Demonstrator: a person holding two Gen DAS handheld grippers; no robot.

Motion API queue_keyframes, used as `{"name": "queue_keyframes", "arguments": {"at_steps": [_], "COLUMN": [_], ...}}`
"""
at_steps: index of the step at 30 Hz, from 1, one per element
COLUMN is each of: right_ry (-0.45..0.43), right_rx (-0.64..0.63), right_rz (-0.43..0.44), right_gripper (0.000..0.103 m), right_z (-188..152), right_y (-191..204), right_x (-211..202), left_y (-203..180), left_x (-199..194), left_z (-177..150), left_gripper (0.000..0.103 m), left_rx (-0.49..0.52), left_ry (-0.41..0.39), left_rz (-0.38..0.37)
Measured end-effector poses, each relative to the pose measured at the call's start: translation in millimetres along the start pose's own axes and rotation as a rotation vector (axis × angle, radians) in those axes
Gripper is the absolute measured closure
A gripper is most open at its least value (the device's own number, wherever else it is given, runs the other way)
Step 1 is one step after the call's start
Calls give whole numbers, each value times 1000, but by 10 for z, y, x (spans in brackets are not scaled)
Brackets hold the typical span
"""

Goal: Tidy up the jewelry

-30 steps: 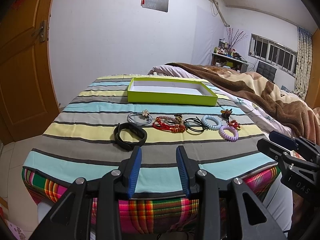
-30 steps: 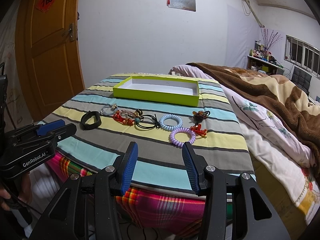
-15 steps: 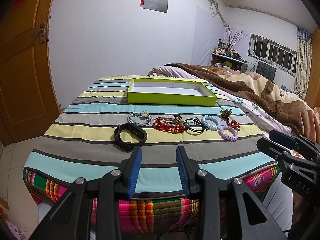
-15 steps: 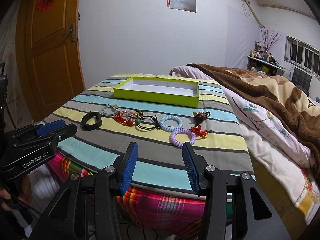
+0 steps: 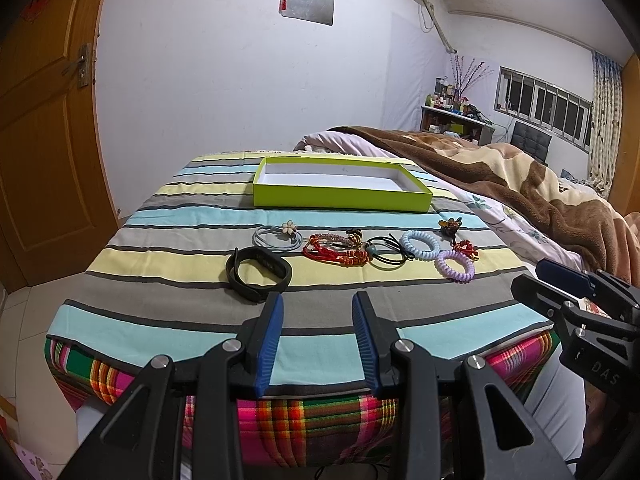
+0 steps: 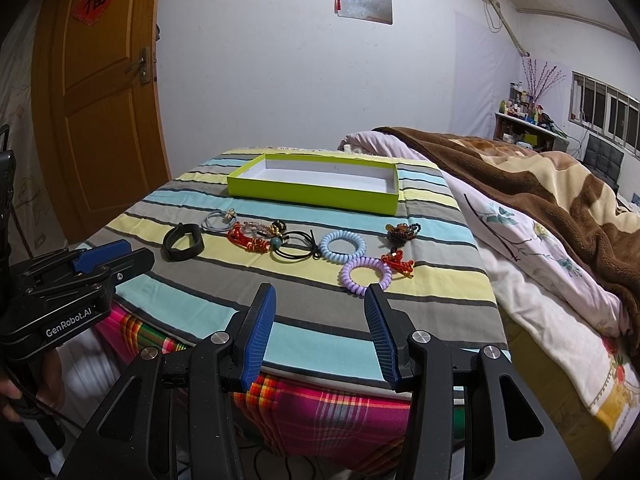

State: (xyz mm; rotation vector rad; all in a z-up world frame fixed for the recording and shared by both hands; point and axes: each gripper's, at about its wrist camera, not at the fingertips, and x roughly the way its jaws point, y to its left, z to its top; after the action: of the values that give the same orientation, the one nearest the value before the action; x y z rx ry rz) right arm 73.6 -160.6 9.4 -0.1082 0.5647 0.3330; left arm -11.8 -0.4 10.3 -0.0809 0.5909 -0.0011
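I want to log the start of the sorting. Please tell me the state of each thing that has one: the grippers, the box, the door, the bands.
left gripper: open, empty
right gripper: open, empty
green box: lidless, nothing visible inside
black wristband: closed loop, lying flat
purple coil band: flat, touching the blue one
blue coil band: flat
door: shut

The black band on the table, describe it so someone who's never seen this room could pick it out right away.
Find the striped table with the green box at its far end. Jewelry lies in a row nearer than the box; the black band is at the row's left end, beside a grey hair tie. It is the only solid black, thick loop there.
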Motion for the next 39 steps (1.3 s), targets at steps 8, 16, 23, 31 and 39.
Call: {"name": "queue_keyframes", "arguments": {"at_steps": [8,16,23,31,39], "right_ry": [0,7,13,23,59], "right_rx": [0,2,10,20,35], "right_rz": [0,3,4,3,-18], "right_gripper": [56,56,56,56,56], "right_z": [-8,15,32,76,142], "right_y": [-7,7,-41,-135,-289], "right_x": [3,14,89,257,541], "left_y": [-13,-26,14,193,395], "left_x": [-4,34,97,269,560], "left_z": [-2,-7,-2,60,124], "left_gripper": [66,66,66,66,66], "left_rx": [-1,1,-8,-35,-67], "left_ry": [0,9,20,29,65], "left_rz": [-1,-7,0,64,131]}}
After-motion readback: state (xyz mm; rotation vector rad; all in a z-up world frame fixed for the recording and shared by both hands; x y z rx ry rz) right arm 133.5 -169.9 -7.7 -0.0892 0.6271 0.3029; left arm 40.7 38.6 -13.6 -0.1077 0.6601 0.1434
